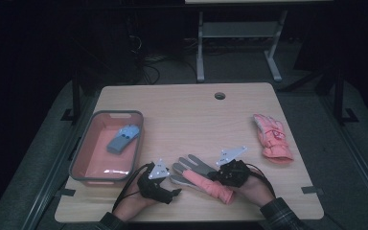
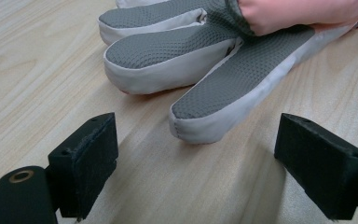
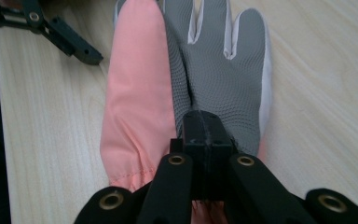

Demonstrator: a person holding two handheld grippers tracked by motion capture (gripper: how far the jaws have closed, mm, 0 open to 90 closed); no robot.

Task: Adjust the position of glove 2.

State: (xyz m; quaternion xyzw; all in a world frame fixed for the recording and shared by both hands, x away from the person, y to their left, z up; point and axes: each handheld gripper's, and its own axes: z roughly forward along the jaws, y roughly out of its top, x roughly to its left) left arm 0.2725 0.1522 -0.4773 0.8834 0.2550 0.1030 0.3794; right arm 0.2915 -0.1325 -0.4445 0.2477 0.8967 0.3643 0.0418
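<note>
A glove [image 1: 196, 175] with a grey mesh palm and a pink back lies palm up near the table's front edge. My right gripper [image 1: 218, 176] is at its cuff end, and in the right gripper view its jaws [image 3: 205, 128] are pressed together on the grey palm fabric [image 3: 219, 70]. My left gripper [image 1: 176, 191] sits just left of the glove's fingertips. In the left gripper view it [image 2: 209, 172] stands open and low over the wood, with the white-edged glove fingers [image 2: 214, 98] lying a short way beyond the gap, untouched.
A second pink glove [image 1: 271, 136] lies at the right of the table [image 1: 187, 120]. At the left stands a grey-rimmed pink bin [image 1: 117, 114] holding a blue-grey glove [image 1: 123, 138]. A cable hole [image 1: 219, 95] is near the far edge. A table frame stands behind.
</note>
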